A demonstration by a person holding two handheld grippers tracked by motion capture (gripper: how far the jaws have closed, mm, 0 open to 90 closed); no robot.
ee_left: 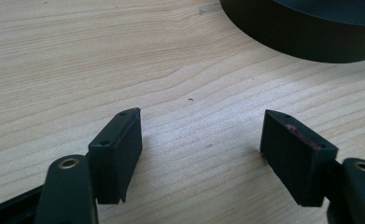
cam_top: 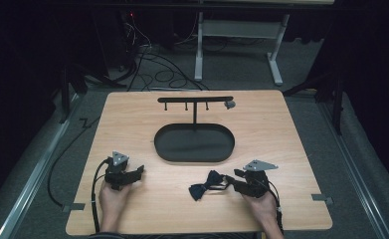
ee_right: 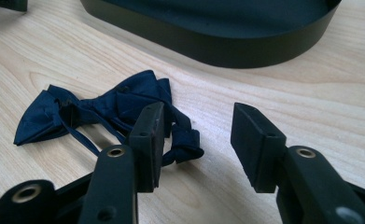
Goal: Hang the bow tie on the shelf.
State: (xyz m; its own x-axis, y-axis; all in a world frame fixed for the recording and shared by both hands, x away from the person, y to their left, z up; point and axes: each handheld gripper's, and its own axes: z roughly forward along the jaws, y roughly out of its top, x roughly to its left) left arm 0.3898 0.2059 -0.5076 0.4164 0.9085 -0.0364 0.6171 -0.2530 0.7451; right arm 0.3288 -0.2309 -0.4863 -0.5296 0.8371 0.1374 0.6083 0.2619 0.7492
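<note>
A dark navy bow tie [cam_top: 205,185] [ee_right: 110,109] with a thin strap lies crumpled on the wooden table [cam_top: 132,209], front centre. My right gripper [cam_top: 230,180] [ee_right: 196,140] rests just right of it, open, its left jaw beside the strap's looped end and nothing between the jaws. My left gripper [cam_top: 137,172] [ee_left: 201,149] sits at the front left, open over bare wood. A black oval tray [cam_top: 162,149] [ee_right: 208,51] [ee_left: 283,42] stands mid-table, with a black T-shaped hanger stand [cam_top: 195,100] rising behind it.
Small pegs and a grey clip [cam_top: 229,104] hang from the stand's bar. Grey tape marks [cam_top: 323,198] sit at the table's front corners. Cables and a metal frame [cam_top: 199,45] lie on the floor beyond the table.
</note>
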